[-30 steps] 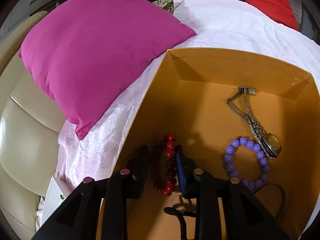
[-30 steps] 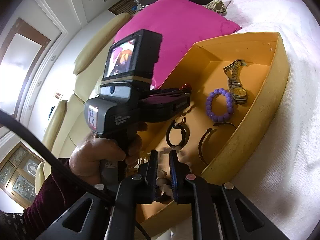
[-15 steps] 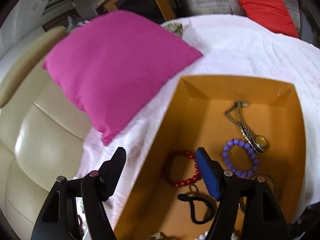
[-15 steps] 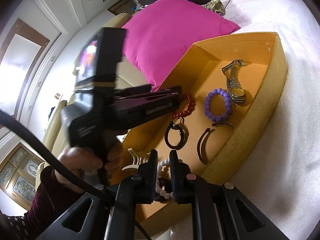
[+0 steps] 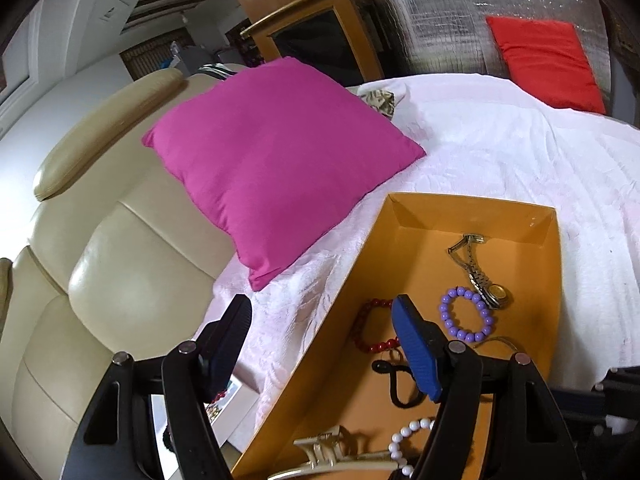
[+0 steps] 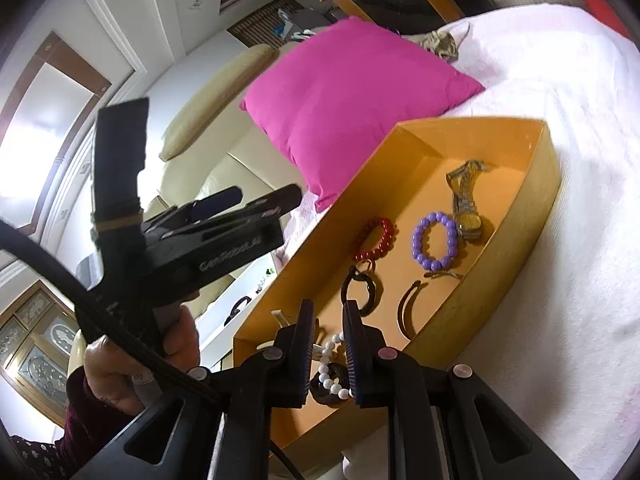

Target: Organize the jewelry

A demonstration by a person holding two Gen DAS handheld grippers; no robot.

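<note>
An orange box (image 5: 558,264) (image 6: 548,196) lies on the pink-white bed cover. In it lie a red bead bracelet (image 5: 370,330) (image 6: 376,240), a purple bead bracelet (image 5: 466,316) (image 6: 435,246), a metal watch (image 5: 480,280) (image 6: 464,200), a black ring (image 6: 360,290), a dark bangle (image 6: 406,312), a gold hair claw (image 5: 328,454) and a white pearl bracelet (image 5: 404,440) (image 6: 330,364). My left gripper (image 5: 320,328) is open and empty, raised over the box's left wall. My right gripper (image 6: 326,320) hovers over the box's near end, jaws narrowly apart, nothing between them.
A magenta pillow (image 5: 276,160) (image 6: 340,104) lies left of the box. A cream leather headboard (image 5: 100,260) is further left. A red cushion (image 5: 544,60) lies at the far right. A white tray (image 6: 240,304) with small items sits below the box's left side.
My left gripper opened, let go of the red bead bracelet in the box, and drew back and up. My right gripper stayed over the box's near end.
</note>
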